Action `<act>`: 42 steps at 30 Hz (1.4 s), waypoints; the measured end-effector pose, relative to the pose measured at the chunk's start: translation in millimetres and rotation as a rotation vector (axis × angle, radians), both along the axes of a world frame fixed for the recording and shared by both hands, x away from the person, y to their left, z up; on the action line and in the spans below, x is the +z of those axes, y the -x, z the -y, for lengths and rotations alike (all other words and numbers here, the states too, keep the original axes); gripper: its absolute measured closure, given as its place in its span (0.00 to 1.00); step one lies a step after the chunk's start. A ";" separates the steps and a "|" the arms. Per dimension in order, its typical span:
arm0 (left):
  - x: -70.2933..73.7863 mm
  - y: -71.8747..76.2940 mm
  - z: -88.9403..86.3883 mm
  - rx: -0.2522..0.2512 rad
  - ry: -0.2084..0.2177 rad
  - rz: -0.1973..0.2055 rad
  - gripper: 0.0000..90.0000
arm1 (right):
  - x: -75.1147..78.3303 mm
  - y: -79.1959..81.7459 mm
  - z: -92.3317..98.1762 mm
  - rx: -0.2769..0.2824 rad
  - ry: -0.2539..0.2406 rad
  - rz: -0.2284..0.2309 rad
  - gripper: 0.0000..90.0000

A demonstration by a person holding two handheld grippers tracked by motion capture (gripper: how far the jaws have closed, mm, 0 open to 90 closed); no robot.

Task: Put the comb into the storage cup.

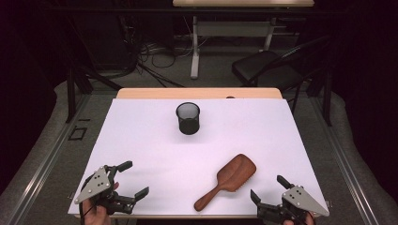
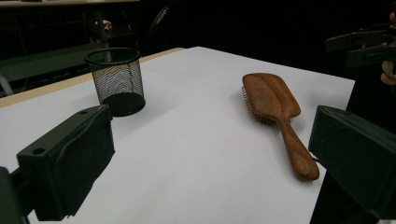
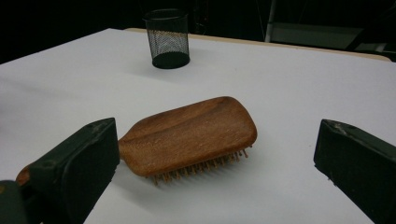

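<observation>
Right gripper view shows the hairbrush (image 3: 194, 135) bristles facing down.

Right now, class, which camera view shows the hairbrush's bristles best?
The right gripper view: the hairbrush lies close, bristles down, its pins plain under the near edge. The left gripper view shows the hairbrush farther off, with a thin row of bristles along one side. The high view shows its wooden back.

Each hand-held gripper (image 1: 130, 182) (image 1: 269, 187): black blocky jaws, grey triangular plate with holes.
</observation>
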State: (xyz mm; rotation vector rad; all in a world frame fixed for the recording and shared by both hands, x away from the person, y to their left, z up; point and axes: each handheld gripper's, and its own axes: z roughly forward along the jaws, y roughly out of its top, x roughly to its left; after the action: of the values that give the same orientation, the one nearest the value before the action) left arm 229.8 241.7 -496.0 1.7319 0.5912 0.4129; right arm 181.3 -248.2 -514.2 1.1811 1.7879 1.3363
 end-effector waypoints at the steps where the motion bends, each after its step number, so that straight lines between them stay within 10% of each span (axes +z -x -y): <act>1: 0.0 0.0 0.0 0.000 0.000 0.000 0.00 | 0.0 0.0 0.0 0.000 0.000 0.000 0.00; 15: -2.9 2.6 1.1 -0.004 -0.024 -0.013 0.00 | -0.6 -8.3 -21.8 0.025 0.065 -0.083 0.01; 31: -4.3 3.5 1.4 0.003 -0.020 -0.025 0.00 | 4.6 -10.6 -66.6 0.171 0.045 -0.080 0.60; 42: -4.3 2.6 3.6 -0.012 -0.026 -0.026 0.00 | 10.1 -22.4 -101.9 0.217 0.080 -0.129 0.68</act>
State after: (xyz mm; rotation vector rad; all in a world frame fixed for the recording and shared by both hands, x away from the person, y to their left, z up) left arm 227.1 238.1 -500.3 1.7674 0.5962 0.3916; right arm 203.7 -146.3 -504.1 1.0755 2.0916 1.3190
